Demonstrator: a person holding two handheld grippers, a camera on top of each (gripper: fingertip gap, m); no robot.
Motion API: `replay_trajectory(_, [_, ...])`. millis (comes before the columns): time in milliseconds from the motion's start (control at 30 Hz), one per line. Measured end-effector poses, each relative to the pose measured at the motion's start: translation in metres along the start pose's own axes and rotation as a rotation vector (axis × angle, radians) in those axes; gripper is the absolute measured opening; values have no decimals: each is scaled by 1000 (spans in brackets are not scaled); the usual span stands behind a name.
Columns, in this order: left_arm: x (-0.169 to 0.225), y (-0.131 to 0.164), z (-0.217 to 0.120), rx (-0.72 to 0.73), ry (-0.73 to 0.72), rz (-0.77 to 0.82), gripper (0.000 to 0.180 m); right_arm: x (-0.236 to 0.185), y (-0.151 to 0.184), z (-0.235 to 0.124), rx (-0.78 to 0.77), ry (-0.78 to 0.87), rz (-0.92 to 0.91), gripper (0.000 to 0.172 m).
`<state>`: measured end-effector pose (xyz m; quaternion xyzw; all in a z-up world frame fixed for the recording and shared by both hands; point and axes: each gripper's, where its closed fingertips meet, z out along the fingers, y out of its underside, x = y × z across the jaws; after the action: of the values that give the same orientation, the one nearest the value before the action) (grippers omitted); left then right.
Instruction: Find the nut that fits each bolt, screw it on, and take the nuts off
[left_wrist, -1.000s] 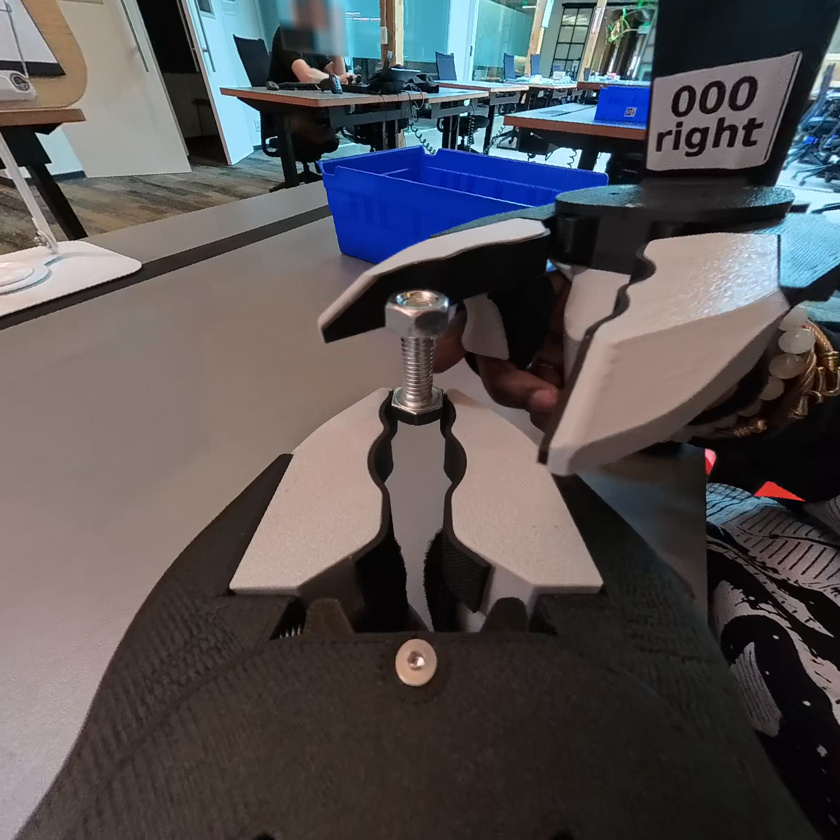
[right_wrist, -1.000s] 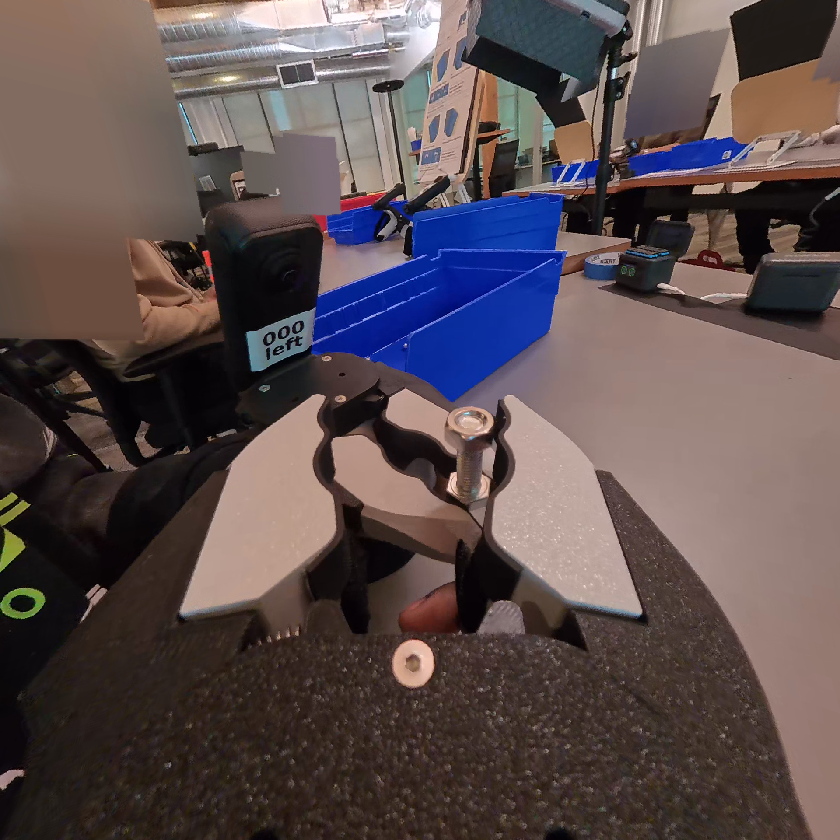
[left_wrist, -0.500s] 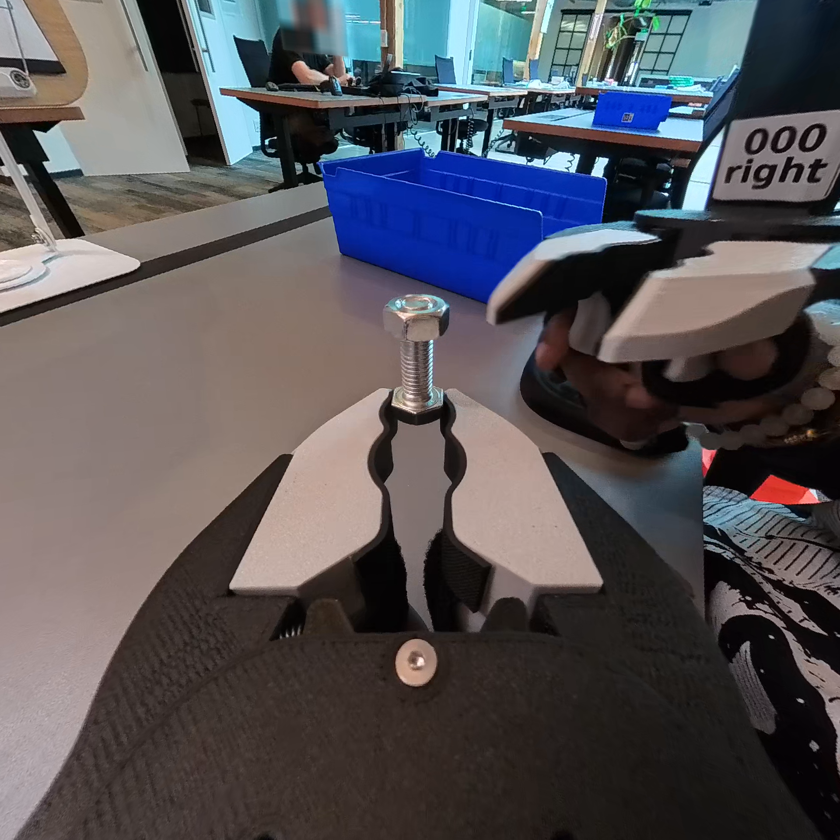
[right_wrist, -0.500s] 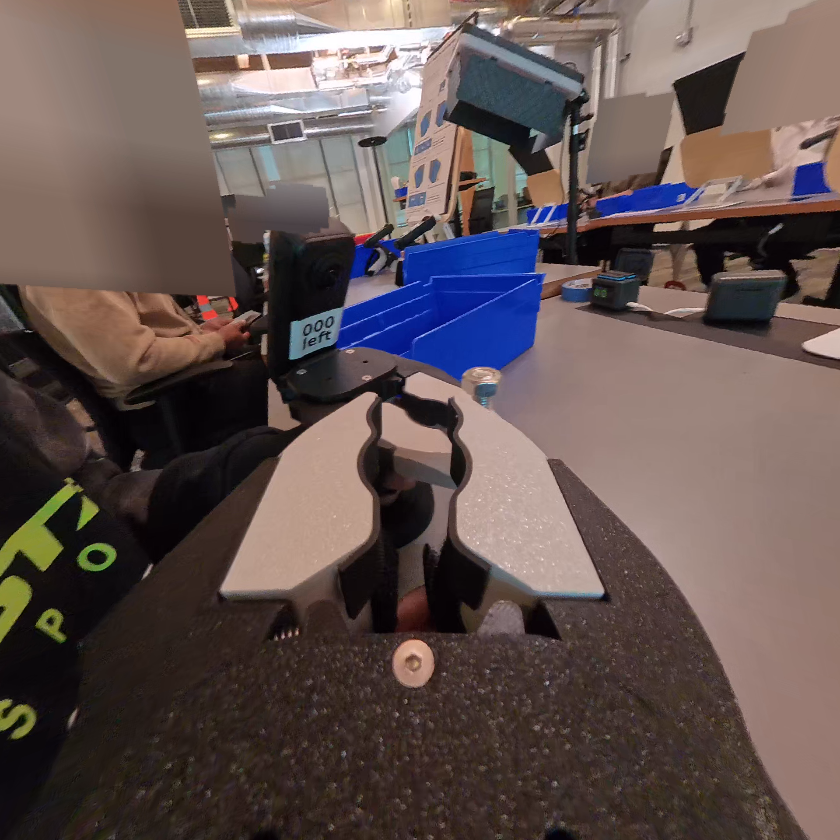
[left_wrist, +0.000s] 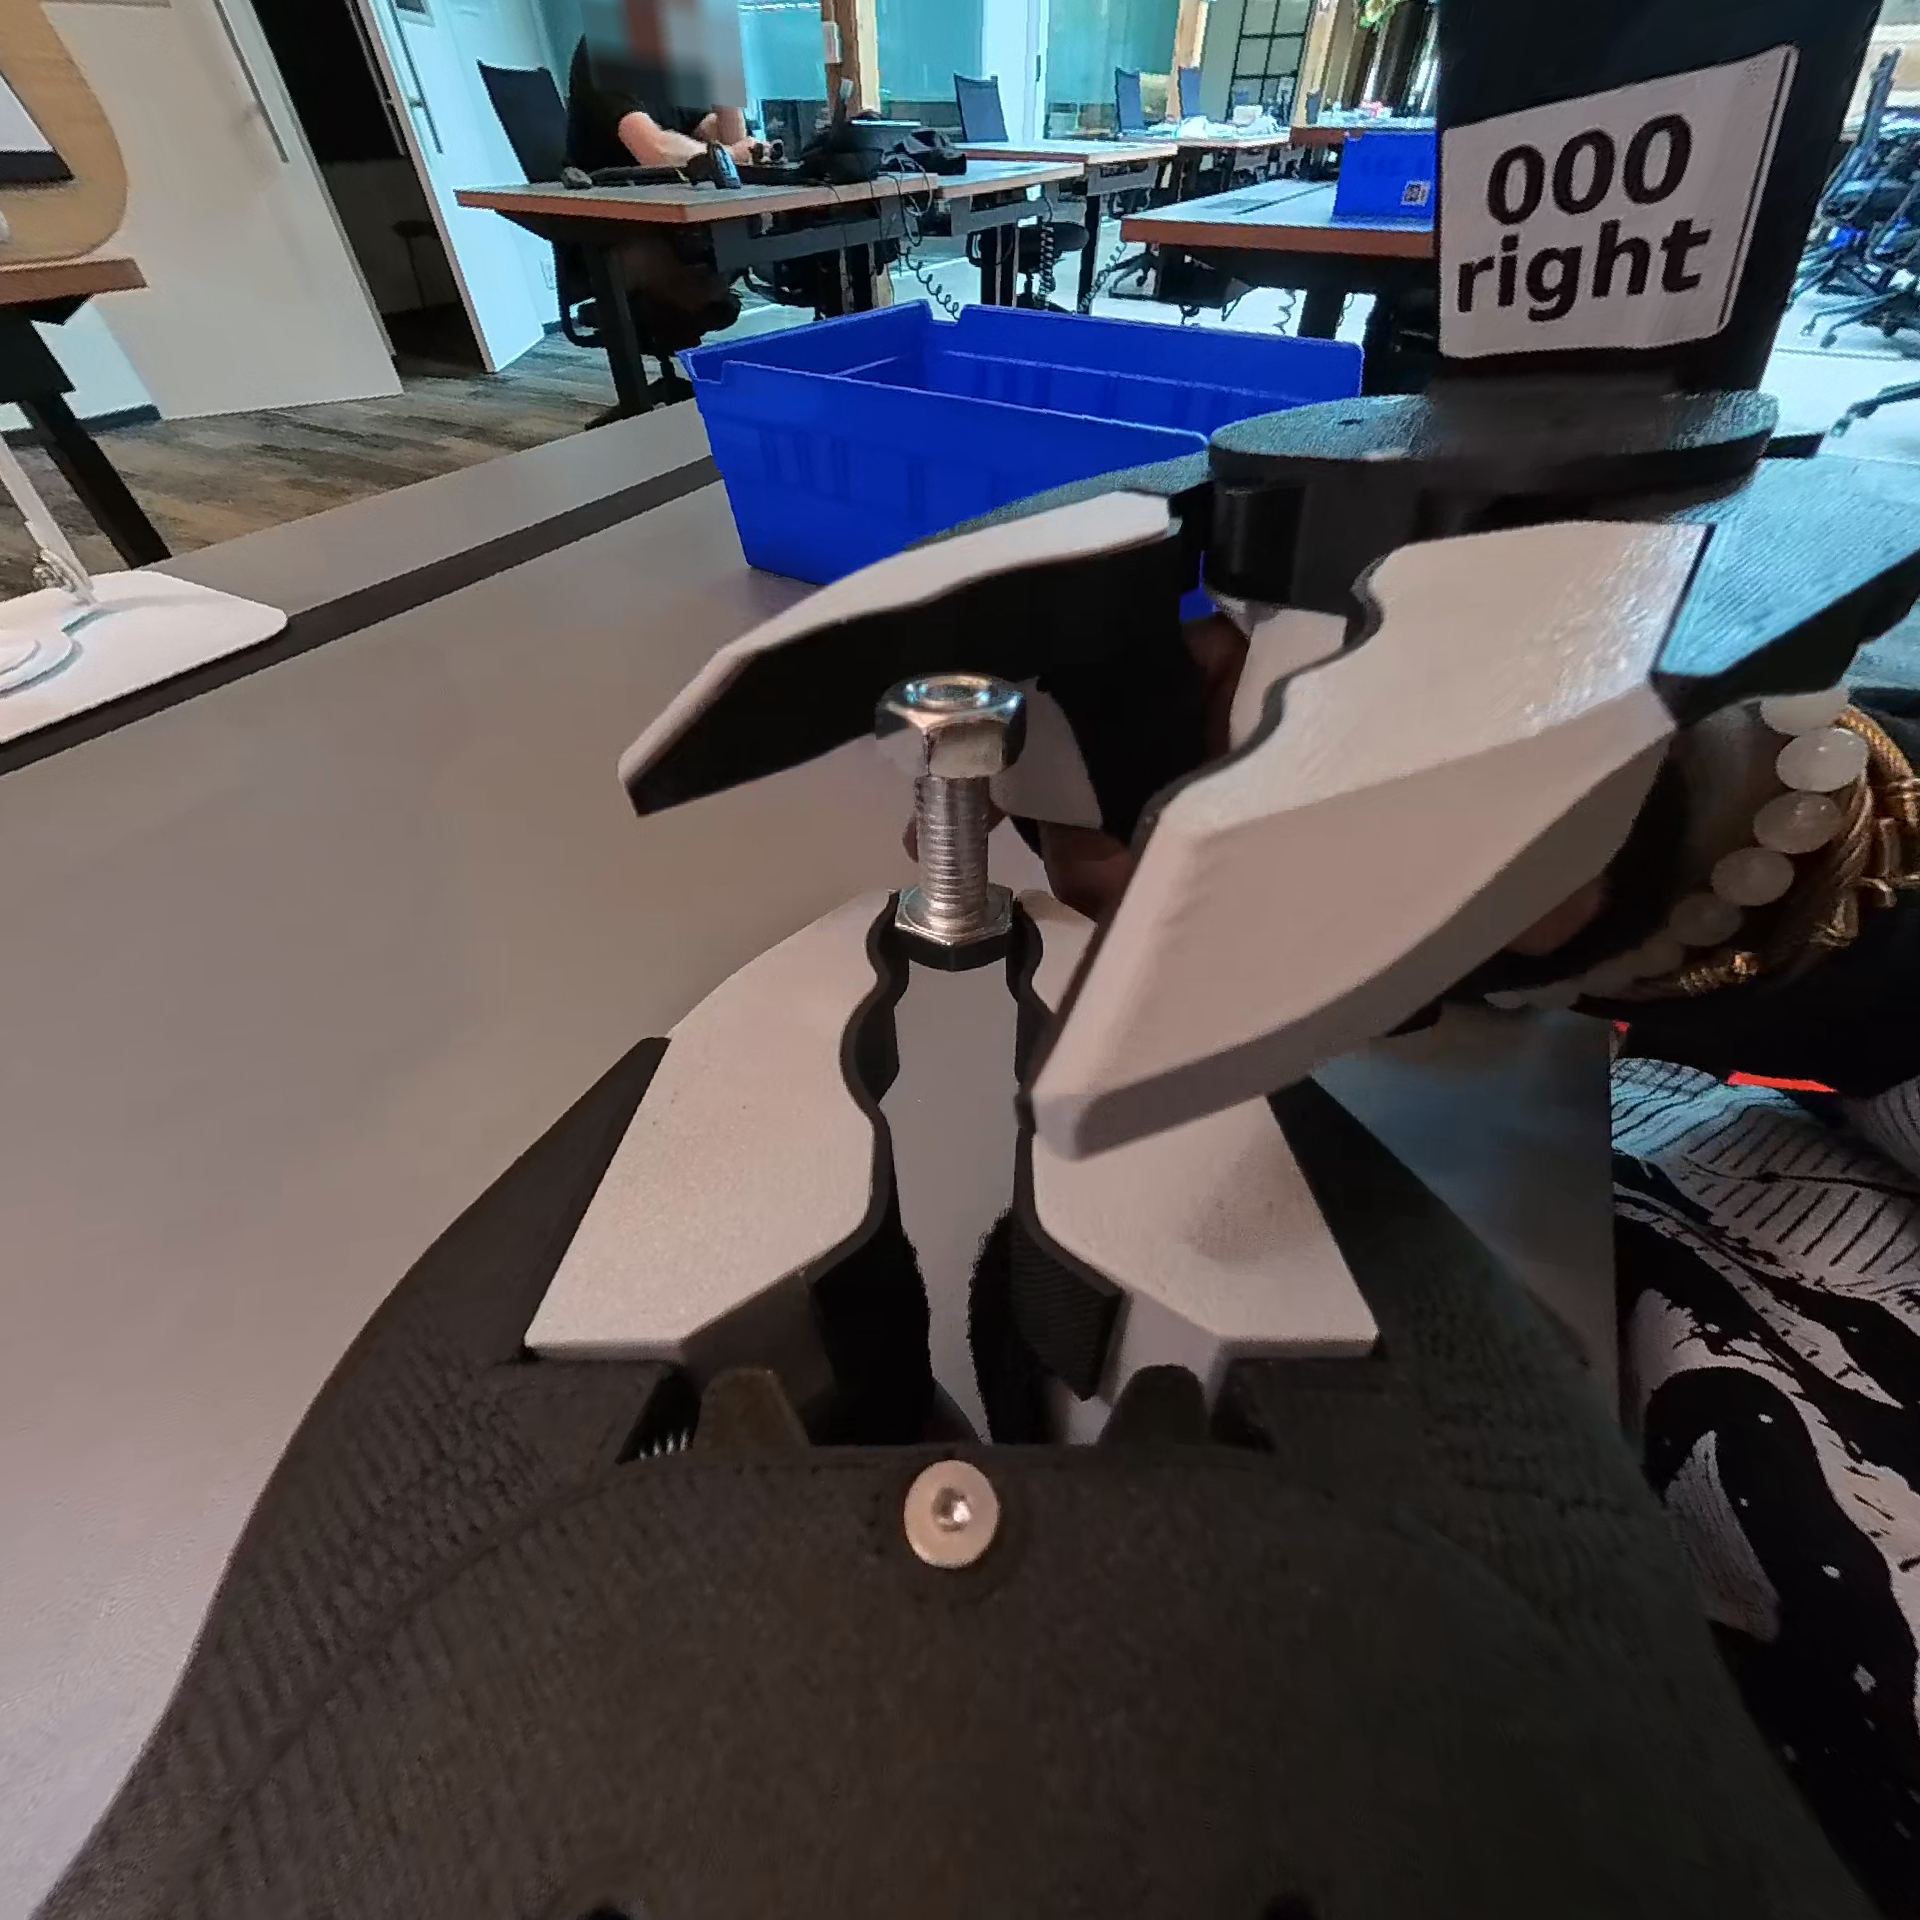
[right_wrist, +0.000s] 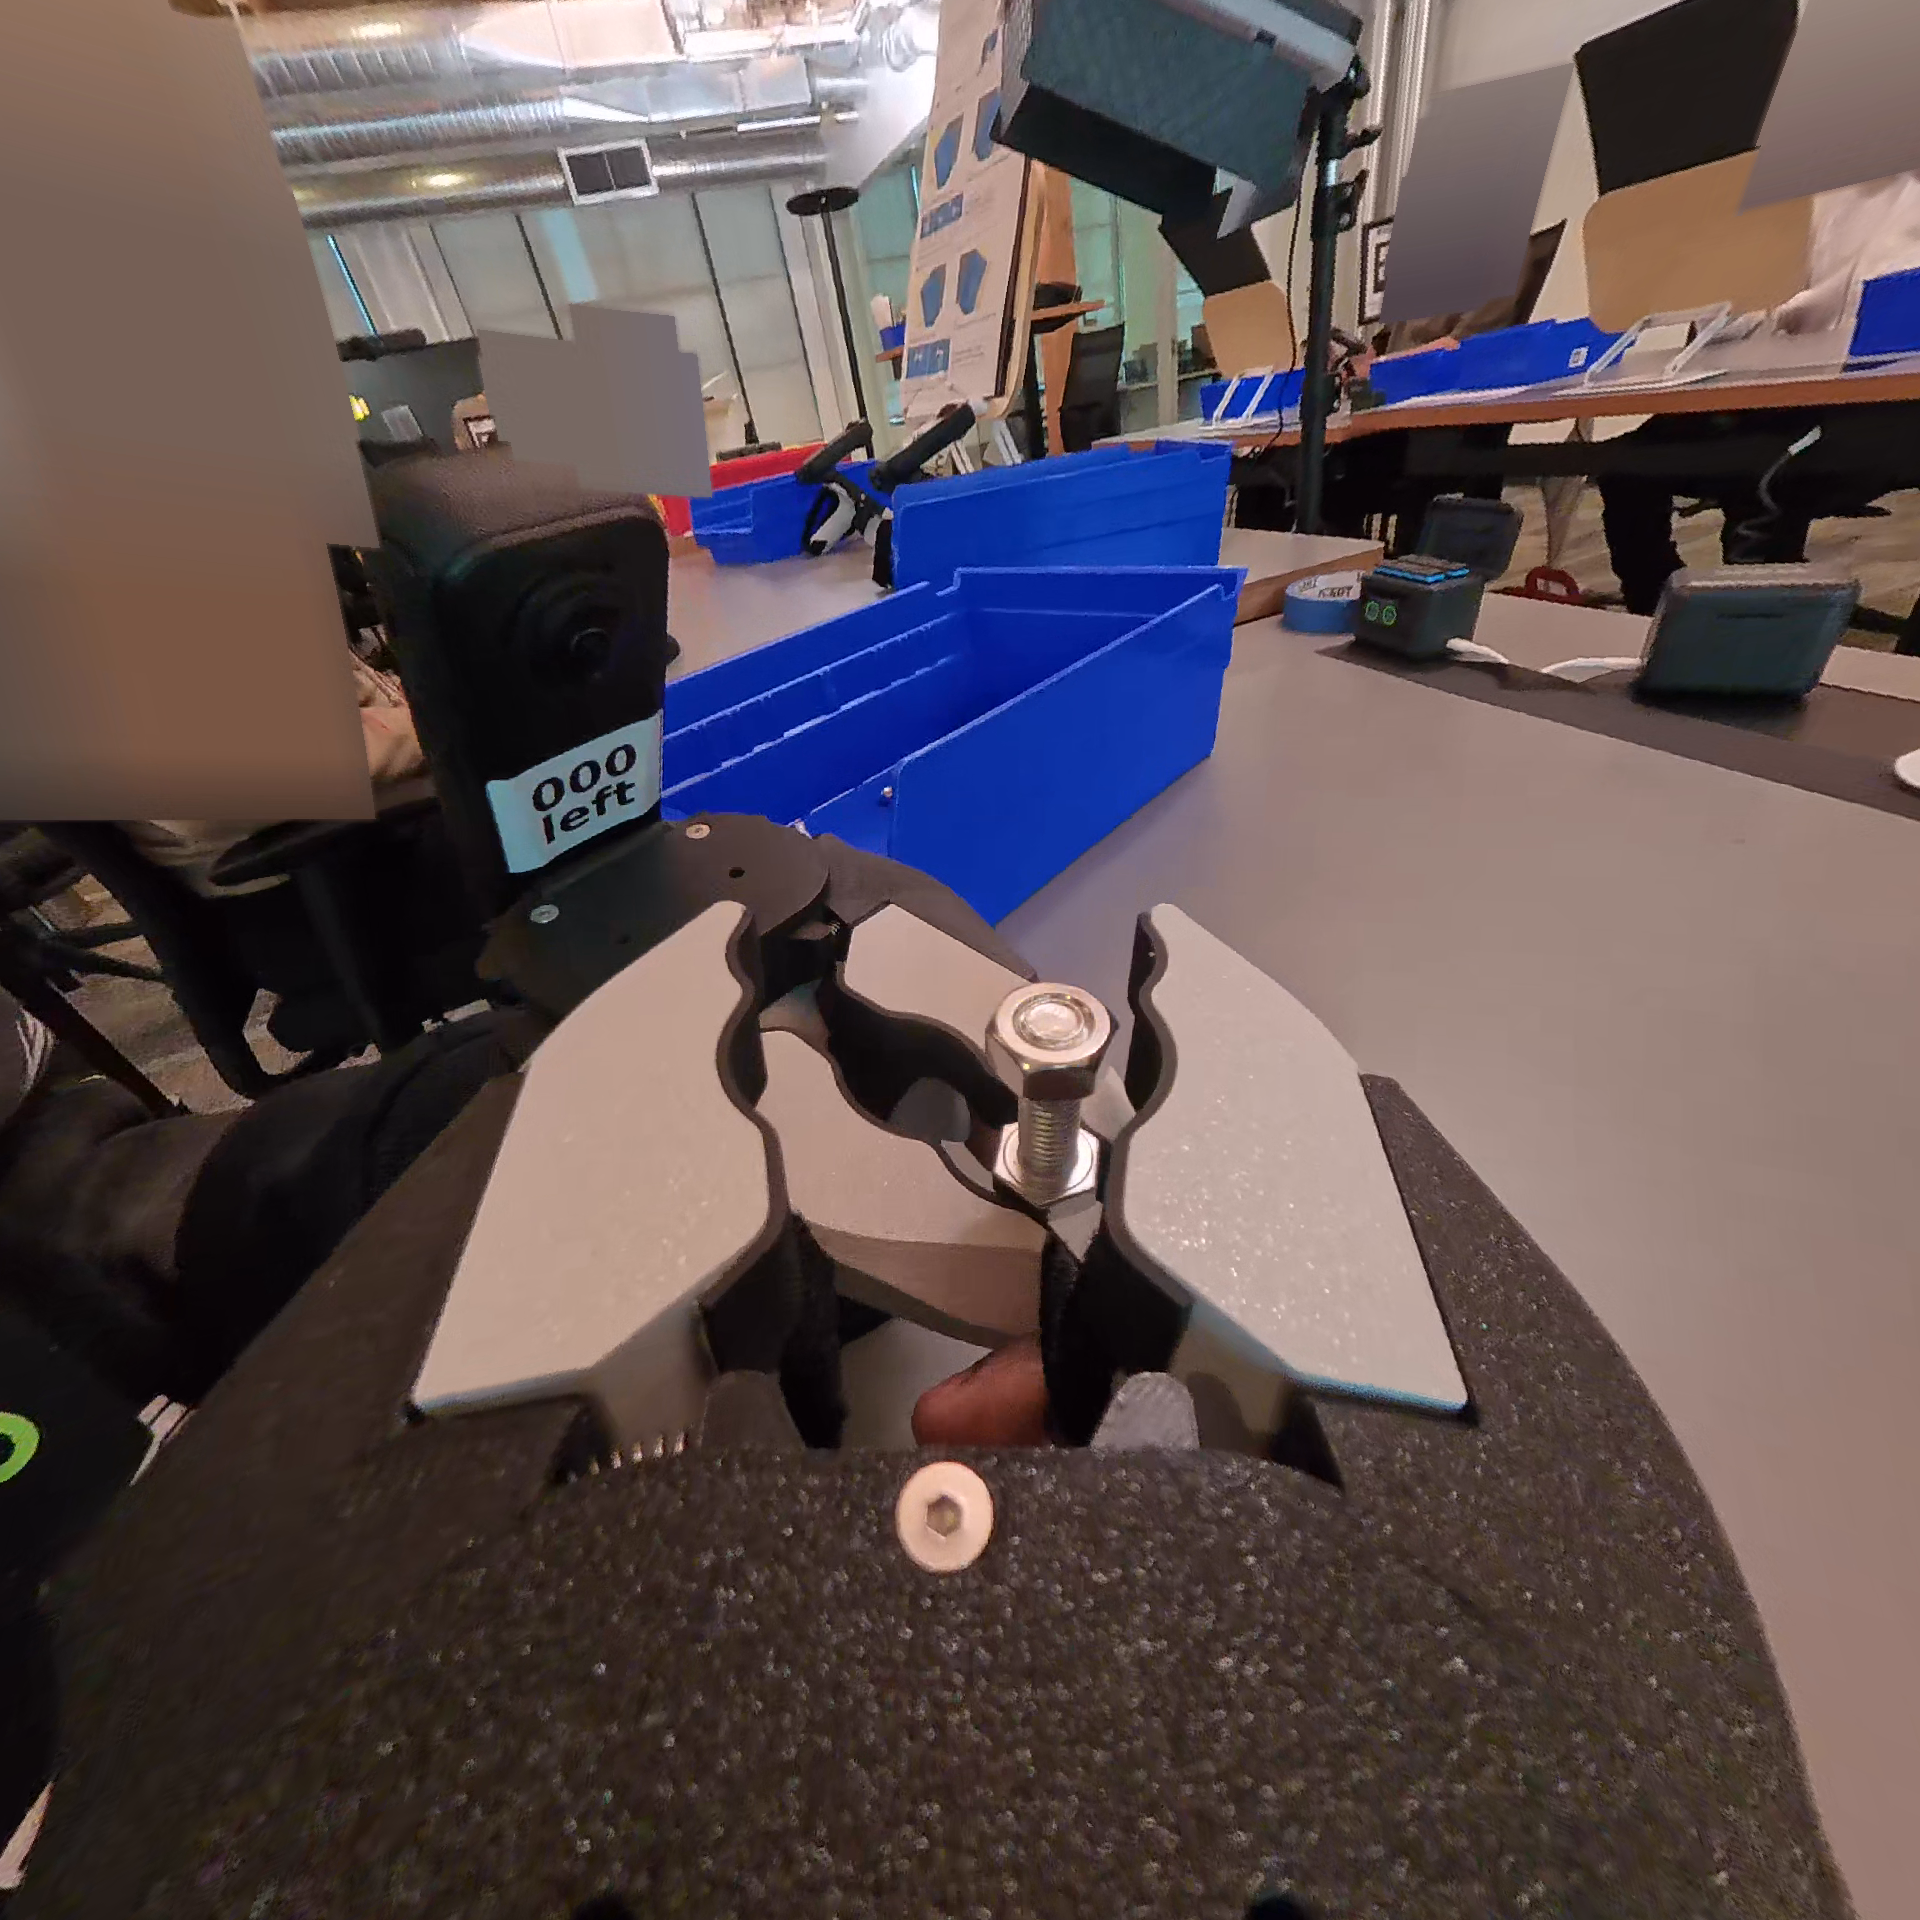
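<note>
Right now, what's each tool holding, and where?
Left tool: shut on the silver hex nut at the base of the upright silver bolt. Right tool: open around the head, holding nothing.

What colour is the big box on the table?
Bright blue. The box shows best in the right wrist view.

Legible markings noted, wording withheld. White printed label (left_wrist: 1590, 203) on the black camera body above the right tongs. Matching white label (right_wrist: 577, 792) on the black camera body above the left tongs. Background poster (right_wrist: 961, 270): print too small to read.
</note>
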<state>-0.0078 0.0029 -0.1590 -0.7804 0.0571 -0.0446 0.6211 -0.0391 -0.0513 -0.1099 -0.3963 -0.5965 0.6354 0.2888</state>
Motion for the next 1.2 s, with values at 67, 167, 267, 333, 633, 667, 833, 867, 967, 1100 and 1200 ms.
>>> replay_trajectory(67, [-1, 0, 0, 2, -3, -6, 18, -2, 1, -1, 4, -5, 1, 66])
replay_trajectory(167, [-2, 0, 0, 4, -9, -16, 18, -3, 1, -5, 24, 3, 7, 64])
replay_trajectory(267, [-3, -1, -1, 9, -11, -24, 18, -2, -1, -13, 46, 23, 15, 63])
replay_trajectory(333, [-4, -1, -1, 13, -10, -33, 18, -1, -2, -19, 63, 37, 20, 61])
replay_trajectory(633, [-6, -2, -2, 22, -10, -49, 18, -14, -1, -44, 107, 25, -19, 26])
replay_trajectory(667, [-6, -2, -2, 22, -11, -48, 18, -13, -1, -45, 111, 36, -23, 26])
replay_trajectory(833, [-5, -2, -2, 24, -7, -46, 18, 4, -3, -41, 126, 93, -3, 49])
replay_trajectory(867, [-5, -3, -2, 23, -6, -44, 18, 6, -3, -37, 123, 88, 6, 57])
replay_trajectory(967, [-4, -2, -2, 21, -5, -40, 18, 7, -2, -23, 103, 56, 17, 68])
replay_trajectory(1100, [-3, -2, -1, 15, -3, -33, 18, 5, -1, -7, 62, 28, -2, 70])
replay_trajectory(1200, [-2, -1, -1, 10, -1, -26, 18, 7, -1, -2, 37, 27, -19, 67])
